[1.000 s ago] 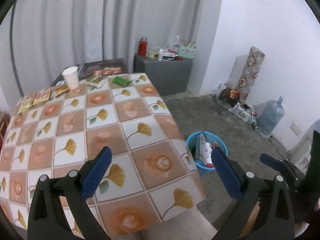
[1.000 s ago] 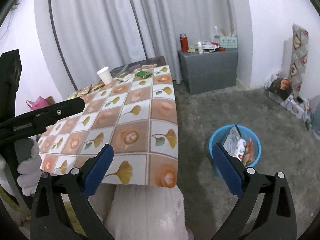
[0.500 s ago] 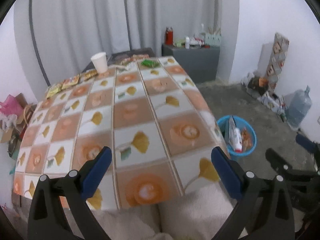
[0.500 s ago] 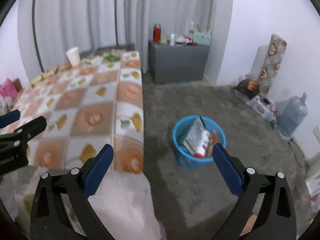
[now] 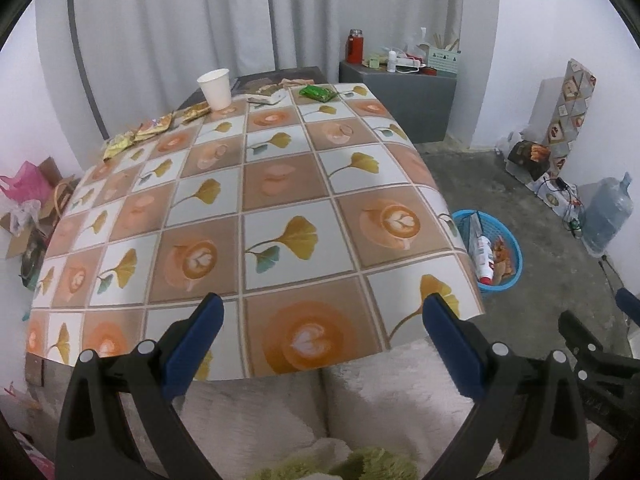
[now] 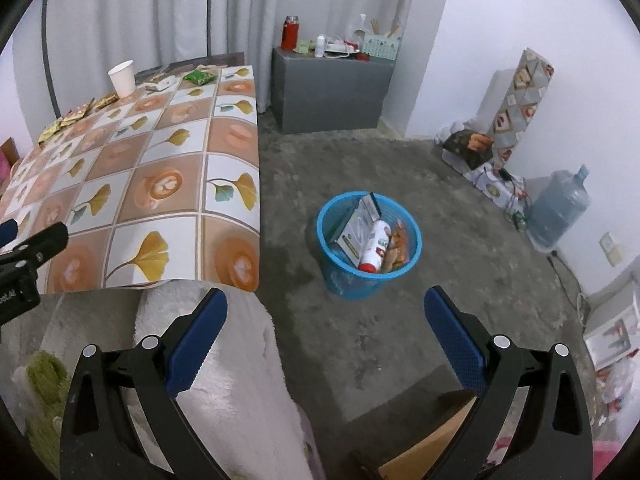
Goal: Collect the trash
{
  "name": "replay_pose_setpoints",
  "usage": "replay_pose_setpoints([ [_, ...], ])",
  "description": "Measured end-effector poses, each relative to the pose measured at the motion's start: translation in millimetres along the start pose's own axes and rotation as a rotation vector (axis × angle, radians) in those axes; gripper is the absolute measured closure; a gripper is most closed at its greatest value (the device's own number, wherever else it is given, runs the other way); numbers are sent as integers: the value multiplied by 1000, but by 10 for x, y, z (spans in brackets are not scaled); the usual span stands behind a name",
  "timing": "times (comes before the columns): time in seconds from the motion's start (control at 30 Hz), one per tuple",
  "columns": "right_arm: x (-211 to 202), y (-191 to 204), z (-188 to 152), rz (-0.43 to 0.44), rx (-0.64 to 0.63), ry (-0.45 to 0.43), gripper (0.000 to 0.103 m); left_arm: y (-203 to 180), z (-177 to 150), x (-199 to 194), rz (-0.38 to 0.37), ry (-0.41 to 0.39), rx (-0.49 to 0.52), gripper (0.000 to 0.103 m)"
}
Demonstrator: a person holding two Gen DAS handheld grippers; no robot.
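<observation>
**Both tongs empty, trash waiting at far end of bench**

Left tongs [image 5: 320,320] spread wide, nothing between the blue pads, held over the near edge of the bench [image 5: 280,184]. Right tongs [image 6: 326,320] also spread and empty, aimed at the floor toward the blue bin [image 6: 368,240] at 12 o'clock in the right view. Probably parked wide so either can drop straight onto a flat wrapper.

Remaining trash all at the far end of the bench, 11 to 12 o'clock in the left view: white paper cup [image 5: 215,88] upright, green packet [image 5: 318,92] at 12 o'clock near the far right corner, a pale flat packet [image 5: 266,99] between cup and green packet, yellow wrappers [image 5: 152,132] strung along the far left edge at 10 to 11 o'clock. Near half of the bench bare.

Bin on the floor just off the bench's right side, at 3 o'clock in the left view; already holding a flat carton, a white bottle with red cap, an orange wrapper. Placed within a short swing of the right tongs, likely for quick drops.

Judgement: between items; next a long reach to the far end. Thin wrappers lying flat, likely hard to pinch; cup light, easy to tip.
</observation>
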State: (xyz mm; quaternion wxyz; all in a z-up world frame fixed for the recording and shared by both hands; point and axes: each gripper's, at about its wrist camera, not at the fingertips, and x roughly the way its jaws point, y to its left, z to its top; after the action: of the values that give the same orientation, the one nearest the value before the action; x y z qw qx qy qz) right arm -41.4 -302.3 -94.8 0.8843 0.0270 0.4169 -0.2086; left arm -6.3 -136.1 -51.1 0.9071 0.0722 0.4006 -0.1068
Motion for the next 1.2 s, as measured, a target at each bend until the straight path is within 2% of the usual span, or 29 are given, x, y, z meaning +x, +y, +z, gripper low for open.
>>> replay_pose_setpoints([
  [0.4, 41, 14, 22, 0, 3, 9, 8, 217, -12, -29, 48, 12, -39, 6],
  [1.2, 1, -104, 35, -17, 48, -12, 8, 117, -36, -59, 33, 10, 1, 5],
])
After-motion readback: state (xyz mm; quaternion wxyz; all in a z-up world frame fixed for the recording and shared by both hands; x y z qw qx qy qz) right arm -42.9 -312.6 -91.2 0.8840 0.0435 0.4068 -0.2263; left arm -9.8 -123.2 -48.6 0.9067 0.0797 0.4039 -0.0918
